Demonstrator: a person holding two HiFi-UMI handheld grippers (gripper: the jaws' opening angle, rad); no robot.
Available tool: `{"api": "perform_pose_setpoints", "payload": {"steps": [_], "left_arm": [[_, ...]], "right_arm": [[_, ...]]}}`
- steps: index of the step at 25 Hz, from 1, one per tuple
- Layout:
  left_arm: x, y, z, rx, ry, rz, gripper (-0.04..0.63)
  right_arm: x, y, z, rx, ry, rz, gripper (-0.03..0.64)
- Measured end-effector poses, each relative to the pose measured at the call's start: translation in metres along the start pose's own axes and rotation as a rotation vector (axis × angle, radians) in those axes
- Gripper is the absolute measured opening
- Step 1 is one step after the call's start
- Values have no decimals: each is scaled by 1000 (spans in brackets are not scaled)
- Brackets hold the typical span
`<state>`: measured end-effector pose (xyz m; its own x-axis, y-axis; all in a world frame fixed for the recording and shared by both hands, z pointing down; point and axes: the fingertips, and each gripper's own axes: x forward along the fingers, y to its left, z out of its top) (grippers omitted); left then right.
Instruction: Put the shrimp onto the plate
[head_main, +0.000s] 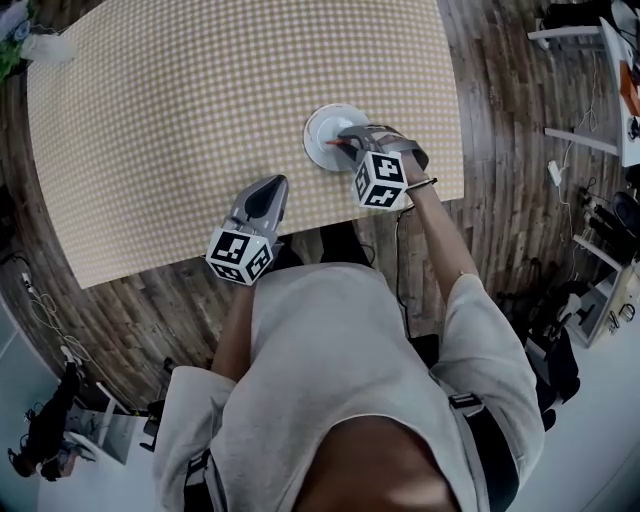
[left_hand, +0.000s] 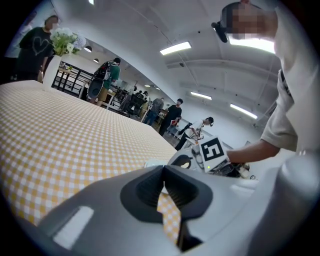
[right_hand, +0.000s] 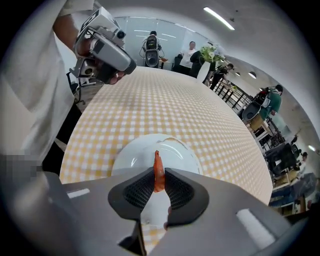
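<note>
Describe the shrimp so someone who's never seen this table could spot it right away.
On the yellow-checked table, near the person's edge, sits a white plate. Over it the right gripper pinches the shrimp: a thin orange-red sliver standing between the dark jaw pads, the only brightly coloured thing there.

Head view: overhead, steeply down on the checked table's (head_main: 200, 120) near edge. Left gripper view: low, skimming the tabletop rightward. Right gripper view: close above the white plate (right_hand: 132, 155), facing left. All three share table and plate.
</note>
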<state>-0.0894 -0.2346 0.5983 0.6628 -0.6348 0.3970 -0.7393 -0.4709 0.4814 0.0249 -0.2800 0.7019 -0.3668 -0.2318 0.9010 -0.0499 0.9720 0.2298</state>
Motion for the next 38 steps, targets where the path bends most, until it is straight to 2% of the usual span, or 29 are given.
{"api": "perform_pose_setpoints", "payload": {"steps": [5, 22, 27, 29, 34, 38], "left_arm": [[-1, 3, 0, -9, -8, 4, 9], [-6, 14, 2, -40, -34, 26, 9], [-10, 17, 3, -39, -43, 37, 9], [-10, 20, 2, -43, -44, 41, 9], [-11, 19, 1, -46, -47, 40, 9], [-8, 18, 1, -43, -51, 38, 9]], "right_arm": [[6, -3, 0, 21, -3, 48, 63], [14, -12, 5, 241, -31, 205, 71], [14, -10, 5, 245, -11, 243, 78], [14, -8, 6, 242, -9, 261, 109], [12, -6, 8, 246, -14, 252, 161], [8, -15, 15, 266, -54, 214, 164]]}}
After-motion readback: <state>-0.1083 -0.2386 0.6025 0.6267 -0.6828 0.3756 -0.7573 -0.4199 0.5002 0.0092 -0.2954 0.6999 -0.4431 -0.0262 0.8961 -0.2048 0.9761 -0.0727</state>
